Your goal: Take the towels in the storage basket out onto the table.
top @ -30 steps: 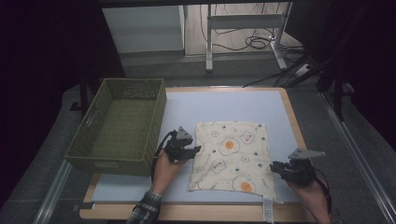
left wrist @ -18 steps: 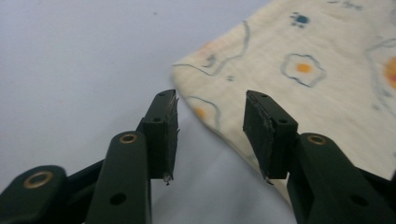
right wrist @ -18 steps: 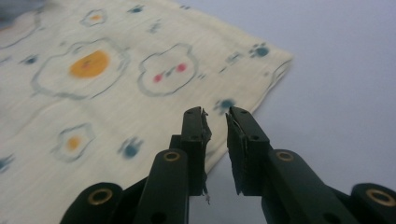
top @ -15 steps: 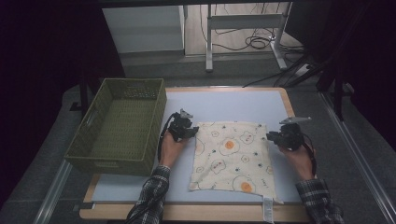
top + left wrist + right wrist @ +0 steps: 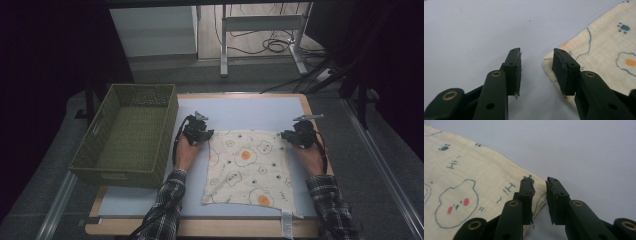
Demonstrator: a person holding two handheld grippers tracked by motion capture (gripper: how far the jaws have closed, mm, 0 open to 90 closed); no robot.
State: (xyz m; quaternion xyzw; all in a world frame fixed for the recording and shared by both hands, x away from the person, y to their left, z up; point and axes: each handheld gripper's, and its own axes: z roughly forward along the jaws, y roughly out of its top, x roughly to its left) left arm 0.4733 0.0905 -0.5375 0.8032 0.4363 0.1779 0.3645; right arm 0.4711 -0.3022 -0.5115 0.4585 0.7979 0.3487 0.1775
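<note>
Printed cloth (image 5: 250, 167) flat on the bench (image 5: 240, 112) toward its near edge; left tool (image 5: 200, 134) and right tool (image 5: 295, 136), both part-open and empty, flank its two far corners, equally near.

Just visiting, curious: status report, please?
Left gripper and right gripper open at cloth's far corners. Cloth flat. Basket aside.

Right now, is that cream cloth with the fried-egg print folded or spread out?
Spread: the cream printed cloth lies flat in one layer on the pale blue tabletop.
</note>
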